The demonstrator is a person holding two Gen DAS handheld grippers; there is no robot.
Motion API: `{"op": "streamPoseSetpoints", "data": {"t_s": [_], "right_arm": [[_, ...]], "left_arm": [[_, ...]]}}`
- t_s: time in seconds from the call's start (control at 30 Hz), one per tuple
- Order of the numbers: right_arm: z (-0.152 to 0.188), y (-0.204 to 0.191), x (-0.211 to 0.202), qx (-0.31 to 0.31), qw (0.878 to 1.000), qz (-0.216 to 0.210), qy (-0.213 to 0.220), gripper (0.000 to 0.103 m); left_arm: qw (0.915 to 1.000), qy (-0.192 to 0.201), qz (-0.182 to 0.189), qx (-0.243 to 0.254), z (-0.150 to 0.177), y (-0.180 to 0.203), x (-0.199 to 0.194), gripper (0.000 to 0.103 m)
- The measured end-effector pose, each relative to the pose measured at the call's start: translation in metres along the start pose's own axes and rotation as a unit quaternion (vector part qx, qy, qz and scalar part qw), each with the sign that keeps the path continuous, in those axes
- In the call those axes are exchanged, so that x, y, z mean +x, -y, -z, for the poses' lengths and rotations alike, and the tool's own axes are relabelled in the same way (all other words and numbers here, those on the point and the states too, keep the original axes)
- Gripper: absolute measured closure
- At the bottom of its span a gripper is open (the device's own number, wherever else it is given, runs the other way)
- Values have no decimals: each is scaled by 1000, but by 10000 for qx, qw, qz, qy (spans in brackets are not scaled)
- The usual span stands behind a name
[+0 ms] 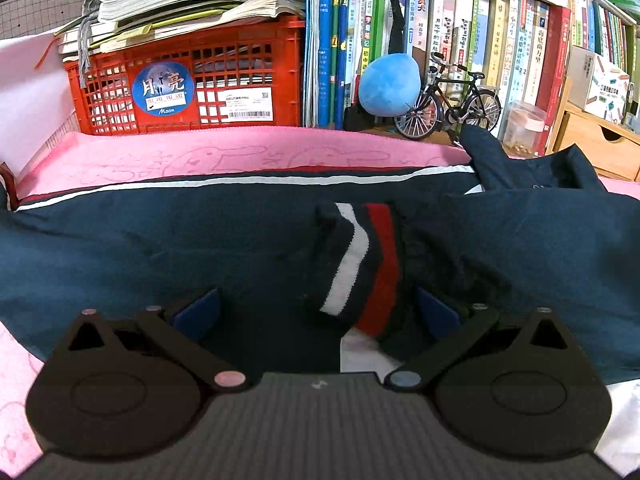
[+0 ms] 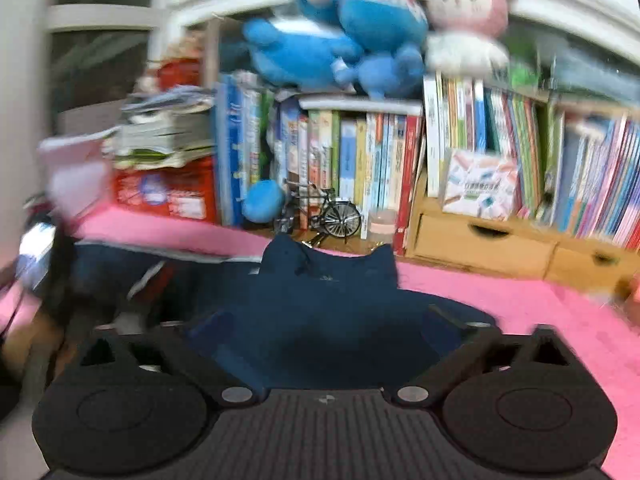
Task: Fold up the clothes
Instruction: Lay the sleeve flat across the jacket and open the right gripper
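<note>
Navy polo shirt (image 1: 168, 248) lies spread across the pink towel (image 1: 120, 156) that covers the table, straight ahead of both your grippers. Your left gripper (image 1: 318, 310) hangs low over it with its jaws released: the two blue pads (image 1: 200, 312) stand wide apart, and the striped cuff (image 1: 360, 264), banded white and red, lies loose between them, nearer the right-hand pad and not pinched by either. Beyond the jaws, the shirt's striped hem runs along the towel in front of a red crate (image 1: 188, 80), a blue plush ball (image 1: 388, 84) and a model bicycle (image 1: 448, 100).

Your right gripper (image 2: 320, 332) shows in a blurred view. Navy cloth fills the space between its pads, with the collar (image 2: 328, 264) standing up just beyond them, but you cannot tell whether the jaws are clamped on the fabric or merely around it.
</note>
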State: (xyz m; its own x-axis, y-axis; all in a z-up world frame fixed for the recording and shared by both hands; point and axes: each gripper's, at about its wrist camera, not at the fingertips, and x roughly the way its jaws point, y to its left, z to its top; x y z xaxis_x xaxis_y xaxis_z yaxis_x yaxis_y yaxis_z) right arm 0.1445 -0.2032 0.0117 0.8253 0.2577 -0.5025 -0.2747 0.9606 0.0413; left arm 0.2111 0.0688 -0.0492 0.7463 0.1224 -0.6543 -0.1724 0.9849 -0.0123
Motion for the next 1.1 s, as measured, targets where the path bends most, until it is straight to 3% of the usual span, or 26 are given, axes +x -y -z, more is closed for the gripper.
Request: {"op": "streamPoseSetpoints", "data": {"t_s": [0.03,0.07,0.13,0.27,0.37,0.43,0.47,0.5,0.57,0.6,0.63,0.67,0.77,0.83,0.9,0.97,1.03,1.1], "right_arm": [[-9,-8,30,193,9996,-9,-230,64],[-16,-15,63,375,9980,-48,-513,68],[-21,-32,108,386,9964,-29,-759,68],[-7,-37,135,-189,9942,601,-869,66],[-3,10,121,-101,9888,1299,-731,64],[0,58,115,42,9752,2087,-734,52],[1,83,114,107,9655,2499,-722,37],[1,108,113,205,9558,2835,-747,33],[-3,146,108,598,9416,3203,-855,33],[-7,155,105,807,9326,3389,-948,40],[-9,149,99,833,9365,3275,-936,46],[-10,131,93,728,9493,2940,-847,48],[-14,76,72,405,9790,1912,-574,48],[-14,38,62,205,9924,1112,-484,47],[-8,0,60,-1,9976,218,-650,47],[4,-24,60,-360,9960,49,-822,47],[18,-19,57,-434,9943,226,-951,46],[30,0,50,-296,9935,442,-1007,35]], "left_arm": [[10000,1,6,-1,0,0,0,0],[10000,1,11,-3,0,0,0,0],[10000,0,10,1,0,0,1,0],[10000,-5,11,27,0,0,1,0],[10000,-6,7,29,1,0,1,0],[10000,-6,13,32,1,0,1,0],[10000,-6,14,32,1,0,1,0],[10000,-7,17,34,1,0,1,0],[10000,-11,15,38,1,0,1,0],[10000,-11,14,36,1,0,1,0],[10000,-12,13,35,1,0,1,0],[10000,-12,12,33,0,0,1,0],[10000,-13,14,32,0,0,1,0],[10000,-13,15,31,1,0,1,0],[10000,-13,17,25,1,-1,1,0],[10000,-14,18,20,1,-1,1,0],[10000,-14,20,18,1,-1,1,0],[10000,-15,19,16,1,-1,1,0]]}}
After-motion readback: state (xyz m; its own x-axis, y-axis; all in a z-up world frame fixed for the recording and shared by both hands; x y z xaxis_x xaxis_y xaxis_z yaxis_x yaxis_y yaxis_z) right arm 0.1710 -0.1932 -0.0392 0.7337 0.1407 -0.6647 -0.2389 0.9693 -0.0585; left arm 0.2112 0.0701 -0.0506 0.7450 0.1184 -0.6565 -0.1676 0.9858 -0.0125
